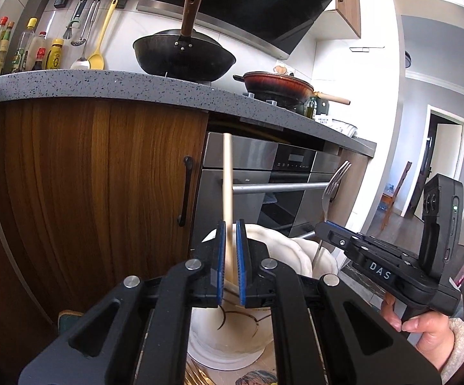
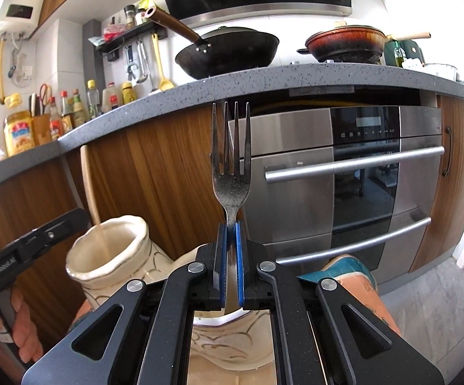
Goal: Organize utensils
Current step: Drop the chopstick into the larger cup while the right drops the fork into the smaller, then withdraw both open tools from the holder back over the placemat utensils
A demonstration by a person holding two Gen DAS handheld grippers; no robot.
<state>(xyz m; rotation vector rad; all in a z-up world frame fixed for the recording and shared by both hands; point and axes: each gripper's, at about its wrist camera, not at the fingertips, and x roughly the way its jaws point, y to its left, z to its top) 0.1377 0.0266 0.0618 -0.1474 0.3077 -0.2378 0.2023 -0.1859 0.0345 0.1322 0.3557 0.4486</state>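
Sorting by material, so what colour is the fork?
Silver metal fork, slightly speckled; clearest in the right wrist view.

Speckled metal fork (image 2: 232,173), pale matt wooden stick (image 1: 227,189), glossy glazed ceramic vase (image 2: 110,256), brushed steel oven (image 2: 296,166)

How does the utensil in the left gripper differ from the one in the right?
The wooden stick is pale, plain and round; the fork is grey metal with four tines. The stick's lower end sits inside a cream vase; the fork's lower end is hidden. Both stand upright, clamped in jaws.
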